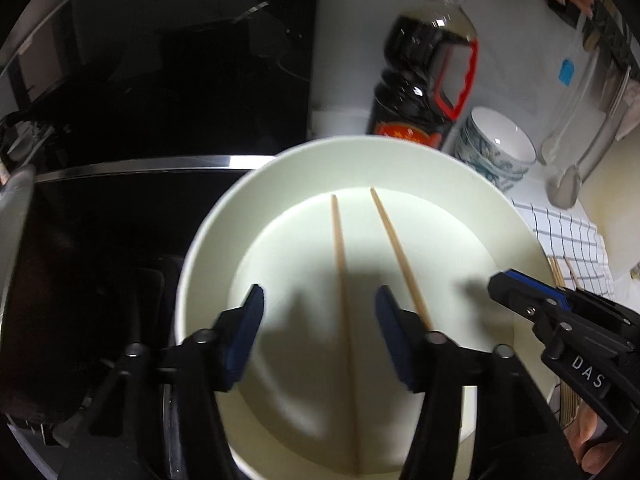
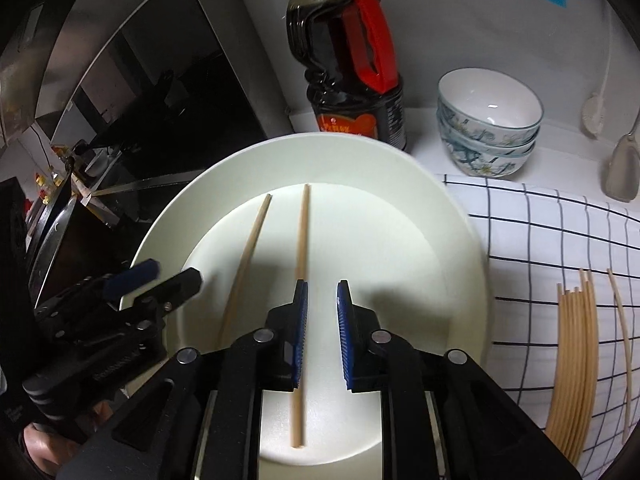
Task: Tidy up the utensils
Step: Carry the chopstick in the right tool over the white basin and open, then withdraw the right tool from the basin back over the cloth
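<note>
Right now, through my left wrist camera, my left gripper [image 1: 320, 308] hangs over a wide white bucket [image 1: 400, 160] with its blue pads spread apart and pressing on nothing. Two wooden chopsticks [image 1: 342, 264] lie inside on the pale bottom, fanning apart toward the far wall; one runs up between my left fingers [image 1: 248, 316], the other passes just beside the far pad. My right gripper [image 1: 520, 300] pokes in from the right edge over the rim. Behind the bucket stand a dark sauce bottle [image 1: 416, 92] with a red handle and a stack of patterned bowls [image 1: 496, 148]; a checked cloth [image 1: 568, 240] lies to the right.

Through my right wrist camera, my right gripper [image 2: 322, 312] sits above the same bucket [image 2: 360, 160] with a narrow gap between its pads — one chopstick [image 2: 302, 240] runs along the inner face of one pad, but I cannot tell whether it is pinched. The second chopstick [image 2: 248, 248] lies loose beside it. My left gripper [image 2: 160, 276] shows at the left over the rim. On the checked cloth [image 2: 540, 240] a bundle of chopsticks [image 2: 572, 360] lies well apart from the bucket, with a single pale one [image 2: 624, 340] near it
</note>
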